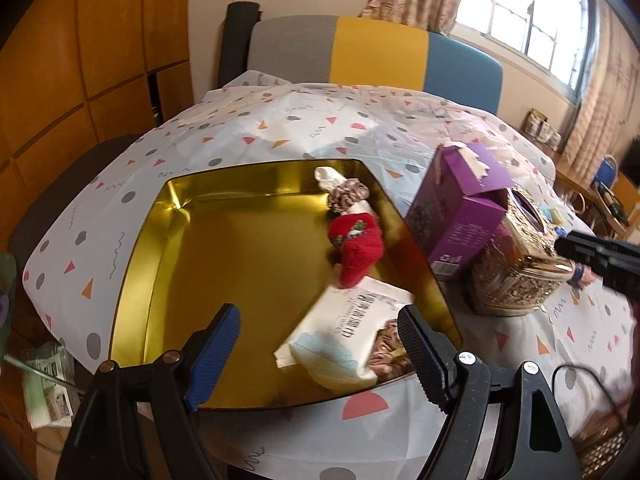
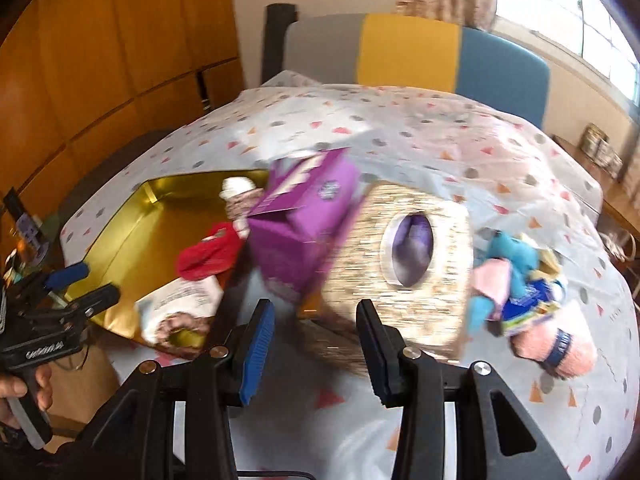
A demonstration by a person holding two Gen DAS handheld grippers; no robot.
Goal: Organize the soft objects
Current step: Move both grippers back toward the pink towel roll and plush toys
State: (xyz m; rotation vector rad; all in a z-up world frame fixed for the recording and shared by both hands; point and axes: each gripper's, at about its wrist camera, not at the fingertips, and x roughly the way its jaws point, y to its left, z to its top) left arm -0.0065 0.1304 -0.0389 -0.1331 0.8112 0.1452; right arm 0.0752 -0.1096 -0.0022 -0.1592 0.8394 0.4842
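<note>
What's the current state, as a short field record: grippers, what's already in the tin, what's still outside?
left gripper: open, empty, over the near edge of the gold tin
right gripper: open, empty, facing the gold tissue box
in tin: red sock, white wipes pack, brown scrunchie, white cloth
outside tin: blue plush toy and pink roll on the tablecloth, right of the tissue box
beside tin: purple carton, top flap open
image: right view blurred by motion
</note>
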